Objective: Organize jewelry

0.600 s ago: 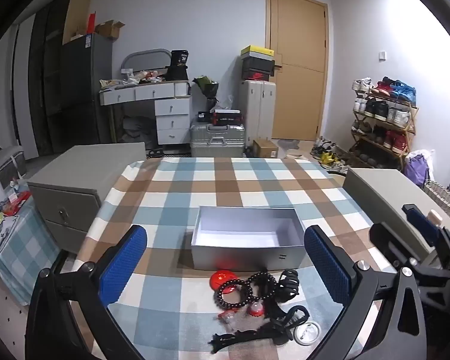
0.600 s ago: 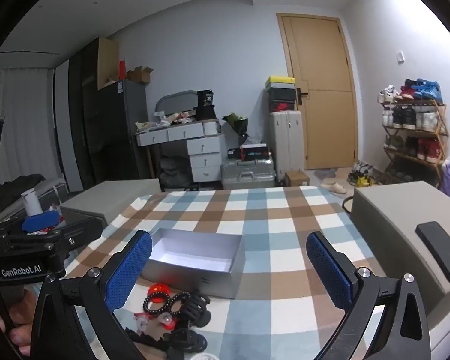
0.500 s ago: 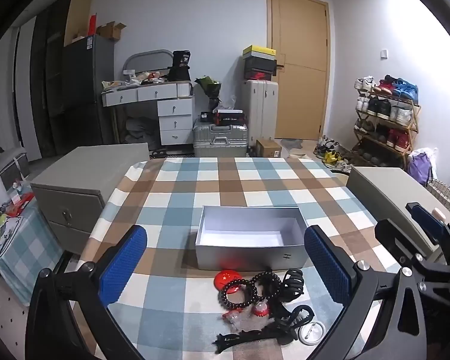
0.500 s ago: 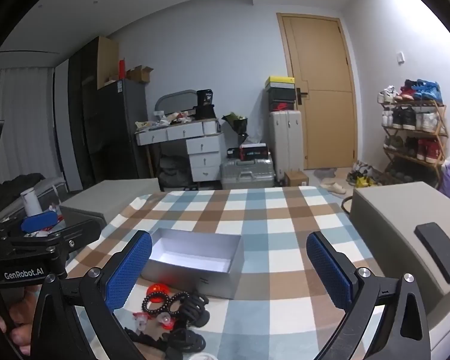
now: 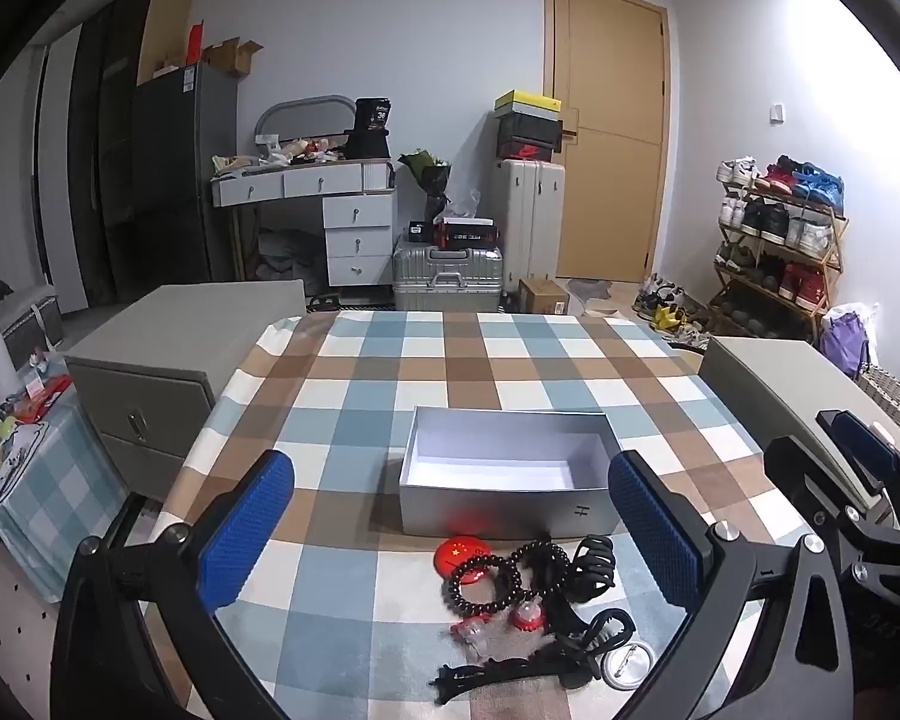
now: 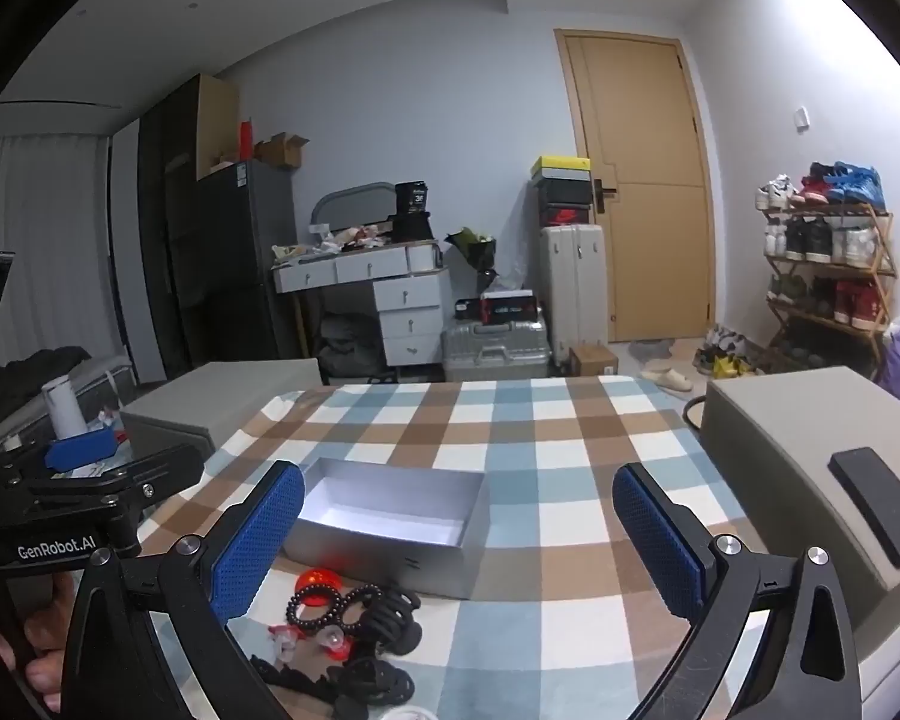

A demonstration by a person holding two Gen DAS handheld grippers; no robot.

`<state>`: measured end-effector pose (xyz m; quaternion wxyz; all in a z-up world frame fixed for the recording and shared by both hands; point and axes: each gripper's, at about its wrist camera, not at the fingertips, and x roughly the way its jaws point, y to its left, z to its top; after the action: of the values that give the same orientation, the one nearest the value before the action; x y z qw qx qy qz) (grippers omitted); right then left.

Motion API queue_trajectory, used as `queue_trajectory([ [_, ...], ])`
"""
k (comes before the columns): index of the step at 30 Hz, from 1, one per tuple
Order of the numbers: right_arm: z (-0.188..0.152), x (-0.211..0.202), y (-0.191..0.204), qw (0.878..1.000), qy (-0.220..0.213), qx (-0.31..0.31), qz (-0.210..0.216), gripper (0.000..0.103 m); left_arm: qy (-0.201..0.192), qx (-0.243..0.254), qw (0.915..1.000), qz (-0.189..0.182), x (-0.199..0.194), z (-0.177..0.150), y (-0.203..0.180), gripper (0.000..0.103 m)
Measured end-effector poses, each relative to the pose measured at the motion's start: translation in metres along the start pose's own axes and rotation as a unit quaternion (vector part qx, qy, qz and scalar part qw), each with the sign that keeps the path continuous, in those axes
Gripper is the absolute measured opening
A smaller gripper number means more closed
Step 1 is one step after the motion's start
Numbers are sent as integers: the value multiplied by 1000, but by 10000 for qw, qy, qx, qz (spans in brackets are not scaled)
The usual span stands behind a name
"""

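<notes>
Several light, tangled pieces lie on the desk (image 5: 342, 396) just before the open box (image 5: 504, 480). Your left claw (image 5: 450, 531) and right claw (image 6: 459, 531) hang spread, empty. Pinch the bracelet (image 5: 485, 585) across its stiff beads; they roll.

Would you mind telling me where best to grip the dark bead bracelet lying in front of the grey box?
Probably the dark bead bracelet at its left arc, from above: it lies flat as an open ring, and that side is clear, while its right side abuts the black hair claw.
</notes>
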<state>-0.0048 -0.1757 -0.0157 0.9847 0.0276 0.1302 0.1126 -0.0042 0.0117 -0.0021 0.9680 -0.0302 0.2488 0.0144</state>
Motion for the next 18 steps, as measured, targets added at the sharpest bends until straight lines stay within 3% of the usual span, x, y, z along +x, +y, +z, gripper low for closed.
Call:
queue_trajectory([
  [6,1,-1,-1,10000,-2,2,-30,103,160,-64,9998,-61,8,-3,0,102],
  [18,0,1,1,10000,2,-44,-19,103,123,-93,9999,-30,8,-7,-3,102],
])
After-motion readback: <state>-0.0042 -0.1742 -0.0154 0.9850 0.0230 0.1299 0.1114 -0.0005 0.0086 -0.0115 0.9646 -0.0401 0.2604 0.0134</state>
